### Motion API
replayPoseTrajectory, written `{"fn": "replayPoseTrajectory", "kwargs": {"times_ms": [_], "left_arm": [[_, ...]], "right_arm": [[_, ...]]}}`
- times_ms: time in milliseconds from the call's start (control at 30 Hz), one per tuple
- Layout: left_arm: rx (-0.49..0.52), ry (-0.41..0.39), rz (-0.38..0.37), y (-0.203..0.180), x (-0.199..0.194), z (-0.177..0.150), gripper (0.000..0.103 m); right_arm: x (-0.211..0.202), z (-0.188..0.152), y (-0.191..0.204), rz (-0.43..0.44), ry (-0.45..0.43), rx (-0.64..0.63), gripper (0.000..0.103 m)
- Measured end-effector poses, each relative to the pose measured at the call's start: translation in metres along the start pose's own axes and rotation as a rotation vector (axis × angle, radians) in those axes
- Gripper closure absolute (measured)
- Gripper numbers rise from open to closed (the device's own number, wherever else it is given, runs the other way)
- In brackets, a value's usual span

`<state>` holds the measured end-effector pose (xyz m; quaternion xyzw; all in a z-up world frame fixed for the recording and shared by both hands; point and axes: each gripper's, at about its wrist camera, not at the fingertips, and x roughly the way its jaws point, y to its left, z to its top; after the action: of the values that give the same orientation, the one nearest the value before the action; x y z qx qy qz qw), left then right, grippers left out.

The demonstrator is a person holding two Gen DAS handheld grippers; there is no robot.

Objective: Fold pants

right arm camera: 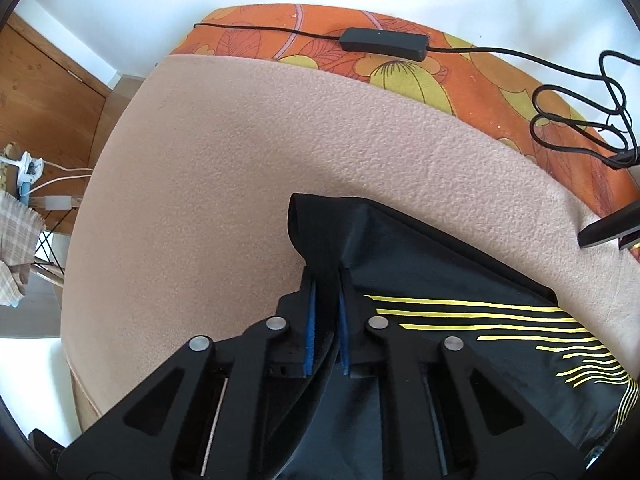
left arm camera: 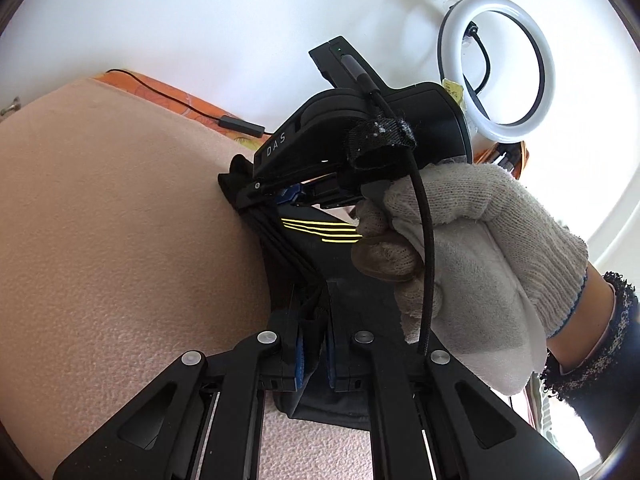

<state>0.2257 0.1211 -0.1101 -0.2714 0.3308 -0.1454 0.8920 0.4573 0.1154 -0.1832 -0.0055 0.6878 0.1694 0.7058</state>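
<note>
The black pants (right arm camera: 440,272) with thin yellow stripes lie on a pink fleece blanket (right arm camera: 240,152). My right gripper (right arm camera: 326,292) is shut on a folded black edge of the pants, which sticks up past its blue pads. My left gripper (left arm camera: 314,332) is shut on another black edge of the pants (left arm camera: 304,252). In the left wrist view the right gripper (left arm camera: 256,192), held by a white-gloved hand (left arm camera: 480,240), pinches the same garment just ahead, close to my left one.
An orange floral cover (right arm camera: 460,68) lies beyond the blanket with a black cable and inline box (right arm camera: 384,44) on it. A ring light (left arm camera: 500,64) stands at the right. A wooden door (right arm camera: 44,80) and wall plugs are at the left.
</note>
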Motion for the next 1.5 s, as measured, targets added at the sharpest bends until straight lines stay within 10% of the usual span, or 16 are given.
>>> {"fn": "replayPoseTrajectory", "kwargs": {"times_ms": [767, 1500], "left_arm": [[0.140, 0.045, -0.250, -0.124, 0.012, -0.005, 0.097], [0.252, 0.273, -0.355, -0.240, 0.119, -0.078, 0.097]], "right_arm": [[-0.168, -0.087, -0.154, 0.260, -0.358, 0.243, 0.097], [-0.177, -0.202, -0.339, 0.230, -0.401, 0.457, 0.097]]}}
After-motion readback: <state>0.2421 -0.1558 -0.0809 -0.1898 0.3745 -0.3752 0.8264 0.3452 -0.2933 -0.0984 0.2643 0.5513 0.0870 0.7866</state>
